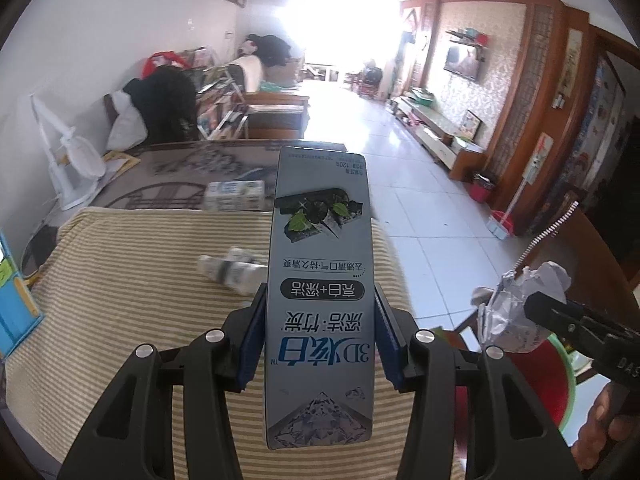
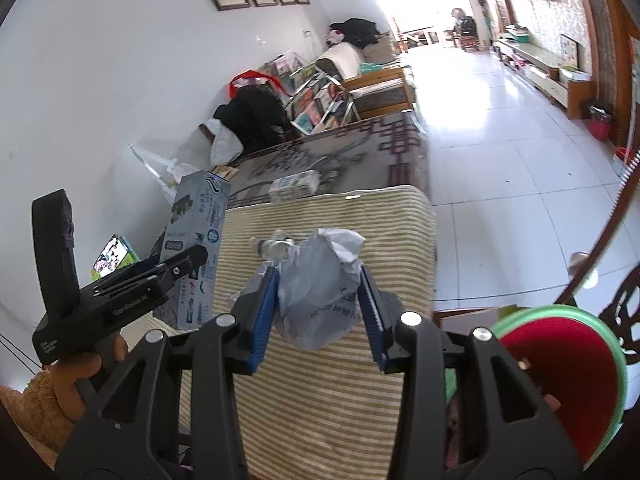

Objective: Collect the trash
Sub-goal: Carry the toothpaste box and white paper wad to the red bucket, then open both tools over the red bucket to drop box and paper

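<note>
With my left claw [image 1: 320,334] clamped on the toothpaste box [image 1: 322,280] and my right claw [image 2: 318,316] pinching the crumpled paper [image 2: 320,288], both above the striped cloth [image 2: 320,400], I judge the carry underway, needing release over the red bin [image 2: 560,364].

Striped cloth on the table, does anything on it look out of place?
Yes. A crumpled piece of trash lies loose on the striped cloth, and a small carton lies on its side just past the cloth's far edge. Nothing looks spilled.
</note>
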`<action>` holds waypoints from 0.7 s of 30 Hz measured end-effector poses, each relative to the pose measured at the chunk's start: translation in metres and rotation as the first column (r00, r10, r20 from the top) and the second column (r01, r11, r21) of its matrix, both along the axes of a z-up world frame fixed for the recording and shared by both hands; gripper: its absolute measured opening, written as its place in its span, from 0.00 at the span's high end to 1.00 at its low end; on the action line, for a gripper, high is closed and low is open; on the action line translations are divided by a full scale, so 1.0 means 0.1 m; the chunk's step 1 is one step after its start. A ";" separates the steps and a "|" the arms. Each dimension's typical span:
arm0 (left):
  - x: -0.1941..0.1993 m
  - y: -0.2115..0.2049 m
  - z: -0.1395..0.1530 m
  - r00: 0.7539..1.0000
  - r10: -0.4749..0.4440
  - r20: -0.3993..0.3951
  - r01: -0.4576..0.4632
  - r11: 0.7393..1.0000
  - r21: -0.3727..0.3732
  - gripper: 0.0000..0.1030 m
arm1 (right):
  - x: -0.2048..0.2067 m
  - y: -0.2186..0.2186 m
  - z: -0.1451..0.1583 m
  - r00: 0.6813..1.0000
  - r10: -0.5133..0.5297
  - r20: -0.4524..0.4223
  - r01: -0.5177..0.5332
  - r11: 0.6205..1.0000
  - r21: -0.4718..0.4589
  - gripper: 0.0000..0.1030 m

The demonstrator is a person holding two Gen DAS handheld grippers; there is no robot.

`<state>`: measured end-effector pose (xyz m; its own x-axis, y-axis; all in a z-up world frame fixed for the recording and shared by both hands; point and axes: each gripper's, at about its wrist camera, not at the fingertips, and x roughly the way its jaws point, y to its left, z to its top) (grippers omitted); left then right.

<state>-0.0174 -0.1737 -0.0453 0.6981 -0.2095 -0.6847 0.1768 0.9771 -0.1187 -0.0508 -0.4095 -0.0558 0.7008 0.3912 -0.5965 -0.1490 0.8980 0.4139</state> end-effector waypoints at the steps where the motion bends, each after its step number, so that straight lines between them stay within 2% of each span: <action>1: -0.02 -0.09 0.00 1.000 -0.017 -0.005 0.017 1.000 -0.004 0.56 | -0.03 -0.08 -0.01 1.000 -0.014 -0.002 0.014 1.000 0.000 0.62; 8: -0.12 -0.71 -0.06 0.986 -0.161 -0.042 0.161 0.987 -0.013 0.56 | -0.33 -0.73 -0.14 0.986 -0.162 -0.035 0.161 0.987 -0.007 0.62; 11: -0.16 -1.00 -0.13 0.966 -0.247 -0.075 0.245 0.969 -0.026 0.56 | -0.50 -1.02 -0.21 0.970 -0.239 -0.052 0.239 0.971 -0.009 0.62; 16: -0.27 -1.50 -0.22 0.905 -0.404 -0.132 0.400 0.915 -0.057 0.56 | -0.76 -1.39 -0.28 0.936 -0.346 -0.068 0.345 0.938 -0.023 0.62; 21: -0.40 -1.87 -0.32 0.844 -0.505 -0.181 0.497 0.863 -0.087 0.56 | -0.96 -1.59 -0.33 0.908 -0.412 -0.077 0.410 0.911 -0.043 0.62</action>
<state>-0.0573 -0.3602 -0.0774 0.3477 -0.5218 -0.7789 0.6114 0.7560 -0.2335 -0.1468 -0.5682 -0.0891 0.7445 0.0628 -0.6647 0.2695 0.8826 0.3852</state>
